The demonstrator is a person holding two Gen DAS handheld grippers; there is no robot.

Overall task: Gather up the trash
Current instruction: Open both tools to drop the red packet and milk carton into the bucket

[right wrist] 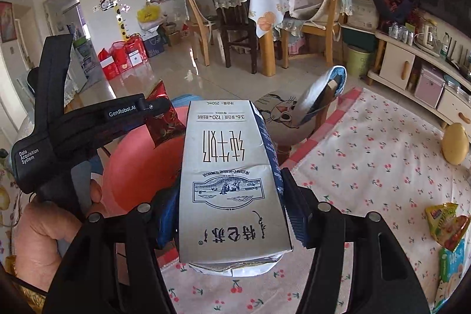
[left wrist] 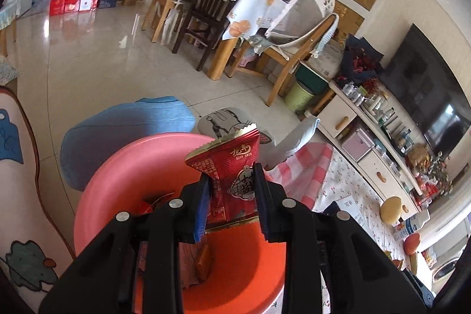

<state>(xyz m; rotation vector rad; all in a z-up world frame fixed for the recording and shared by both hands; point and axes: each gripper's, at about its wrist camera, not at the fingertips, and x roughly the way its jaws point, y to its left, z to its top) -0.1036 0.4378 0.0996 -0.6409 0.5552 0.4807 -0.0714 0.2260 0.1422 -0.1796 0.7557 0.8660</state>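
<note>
Both hands are loaded right now. The left gripper point(left wrist: 232, 196) has its two blue pads clamped on a red foil wrapper point(left wrist: 232, 167), pinching it across the middle so the crimped top edge fans out above the jaws. It sits centre frame in the left wrist view, directly over the open mouth of the pink bin point(left wrist: 141, 167), where other scraps already lie at the bottom. That wrapper looks feather-light, thin and crinkly, probably slick too; a flat pinch across the body like this one seems the sensible hold.

Over in the right wrist view, the right gripper point(right wrist: 232, 214) is closed on a grey milk carton point(right wrist: 232, 181), squeezing its two narrow sides, print upside down to the camera. The carton fills the middle of the frame, bottom end looking crumpled, so I'd judge it empty, light, and soft enough to buckle under hard pressure. The bin shows behind it at centre left, with the left gripper and its wrapper at upper left.

More trash waits: a yellow snack packet point(right wrist: 447, 222) on the cherry-print tablecloth point(right wrist: 368, 167), lower right.
</note>
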